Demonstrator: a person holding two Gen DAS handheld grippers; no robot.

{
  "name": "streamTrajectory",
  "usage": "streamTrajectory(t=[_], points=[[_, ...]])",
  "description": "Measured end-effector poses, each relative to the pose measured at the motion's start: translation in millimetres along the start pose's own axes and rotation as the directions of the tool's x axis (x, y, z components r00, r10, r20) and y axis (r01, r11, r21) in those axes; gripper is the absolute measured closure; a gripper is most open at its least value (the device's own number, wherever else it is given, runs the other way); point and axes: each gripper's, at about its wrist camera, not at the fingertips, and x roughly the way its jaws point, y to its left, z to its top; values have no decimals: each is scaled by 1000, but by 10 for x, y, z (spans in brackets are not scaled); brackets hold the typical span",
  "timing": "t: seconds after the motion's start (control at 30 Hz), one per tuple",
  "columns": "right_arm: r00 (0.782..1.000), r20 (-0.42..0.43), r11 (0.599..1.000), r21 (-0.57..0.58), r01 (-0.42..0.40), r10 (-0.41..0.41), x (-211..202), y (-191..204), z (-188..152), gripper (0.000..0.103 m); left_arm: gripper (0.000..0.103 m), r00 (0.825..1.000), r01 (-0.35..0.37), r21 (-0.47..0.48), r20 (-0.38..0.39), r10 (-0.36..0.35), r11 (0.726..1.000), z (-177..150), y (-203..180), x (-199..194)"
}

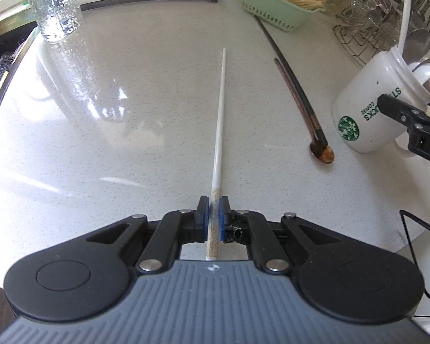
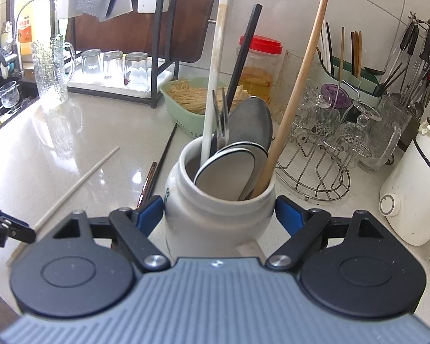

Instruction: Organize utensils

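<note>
My left gripper is shut on the thick end of a long white chopstick, which points away from it over the pale counter. To its right a black chopstick and a brown wooden spoon lie on the counter. My right gripper is clamped wide around a white Starbucks mug, a blue pad against each side. The mug holds a white chopstick, a black chopstick, a wooden stick, a fork and spoons.
A green basket of thin sticks stands behind the mug. Right of it are a wire rack of glasses and a white appliance. A textured glass mug stands at the far left by the sink.
</note>
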Motion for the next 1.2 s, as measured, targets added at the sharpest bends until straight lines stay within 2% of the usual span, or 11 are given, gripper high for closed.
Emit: streamTrajectory(t=[0.07,0.1,0.17,0.5,0.87,1.0,1.03,1.1,1.2], points=[[1000,1,1000,-9,-1,1,-1,4,-7,16,91,1000,2,-18,-5,-2,1000,25,32,12],[1000,0,1000,-12,0,0,-1,7,-7,16,83,1000,3,-27,-2,-3,1000,47,46,14],[1000,-3,1000,-14,1,-1,2,10,-2,16,74,1000,-6,-28,15,6,1000,114,49,25],[1000,-16,1000,-26,7,-7,13,24,16,16,74,996,4,46,87,-8,999,694,-145,318],[999,-42,999,-34,8,-9,26,20,53,16,74,995,17,118,97,-29,993,1170,-306,560],[999,-47,1000,-30,10,-11,32,20,60,16,77,995,11,154,97,-27,988,1281,-340,615],[999,-49,1000,-30,10,-11,33,20,63,16,81,995,0,163,99,-16,987,1291,-368,633],[999,-49,1000,-27,11,-12,33,23,67,16,94,995,-22,181,104,3,983,1303,-400,652],[999,-42,1000,-24,14,-15,29,29,52,16,99,994,-26,174,108,7,984,1322,-387,668]])
